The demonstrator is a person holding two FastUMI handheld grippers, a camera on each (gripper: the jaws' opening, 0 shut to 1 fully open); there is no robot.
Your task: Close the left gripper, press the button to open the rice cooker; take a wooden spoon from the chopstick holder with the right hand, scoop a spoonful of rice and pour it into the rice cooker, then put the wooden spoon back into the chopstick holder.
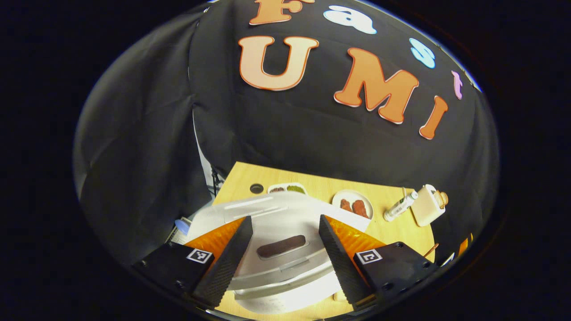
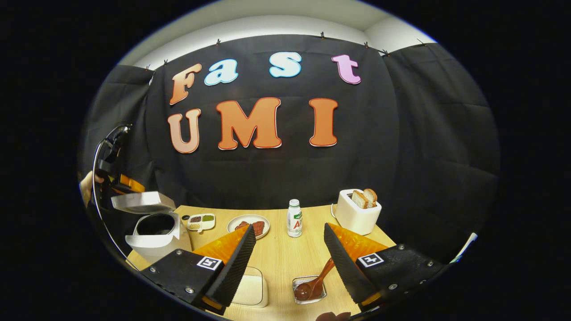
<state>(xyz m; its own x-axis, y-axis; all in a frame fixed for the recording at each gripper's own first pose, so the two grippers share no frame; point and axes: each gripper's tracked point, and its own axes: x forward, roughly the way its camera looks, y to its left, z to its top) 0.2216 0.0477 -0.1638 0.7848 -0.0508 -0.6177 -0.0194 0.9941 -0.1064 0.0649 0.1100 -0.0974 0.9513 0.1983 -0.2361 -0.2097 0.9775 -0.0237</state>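
1. My right gripper [image 2: 285, 263] hangs wide open, holding nothing.
2. The brown wooden spoon [image 2: 314, 283] stands bowl-down in the small clear chopstick holder [image 2: 309, 289] just ahead, its handle leaning toward my right finger.
3. The white rice cooker [image 2: 156, 232] sits open, well left.
4. My left gripper [image 1: 285, 249] hovers open above its lid.

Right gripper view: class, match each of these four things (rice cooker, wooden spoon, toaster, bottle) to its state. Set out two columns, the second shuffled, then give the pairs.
1. rice cooker
2. wooden spoon
3. toaster
4. bottle

a. loaded with bread
b. lid raised
c. standing upright
d. resting in a clear holder

Pairs: 1-b, 2-d, 3-a, 4-c.
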